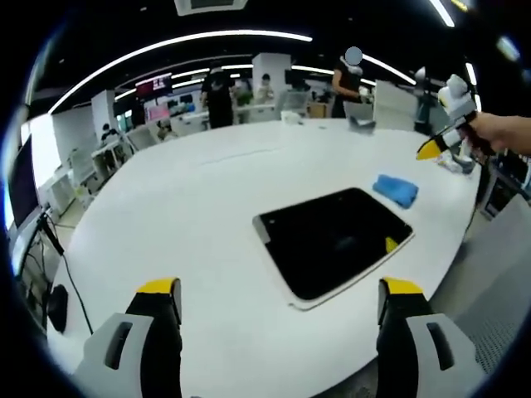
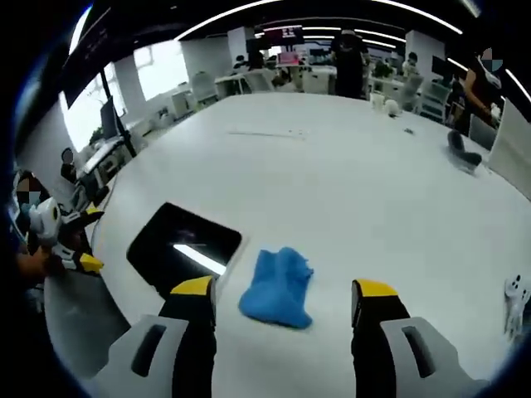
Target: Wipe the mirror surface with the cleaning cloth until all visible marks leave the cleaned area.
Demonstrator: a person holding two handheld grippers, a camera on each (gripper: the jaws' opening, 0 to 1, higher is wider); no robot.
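Observation:
The mirror [image 1: 332, 240], a dark rectangle in a thin white frame, lies flat on the white table [image 1: 207, 191]. Just beyond its far right corner rests the crumpled blue cleaning cloth [image 1: 396, 190]. My left gripper [image 1: 280, 290] hovers open over the table's near side, short of the mirror. A hand holds my right gripper [image 1: 436, 148] in the air past the cloth. In the right gripper view the cloth [image 2: 278, 286] lies ahead between the open jaws of my right gripper [image 2: 284, 290], untouched. The mirror [image 2: 184, 245] lies left of the cloth, and my left gripper [image 2: 83, 240] shows beyond it.
The table's curved edge [image 1: 452, 257] runs close to the mirror. A dark object [image 2: 460, 149] lies far across the table and a small white thing [image 2: 514, 298] sits near the right rim. Several people [image 1: 217, 93] and desks stand behind.

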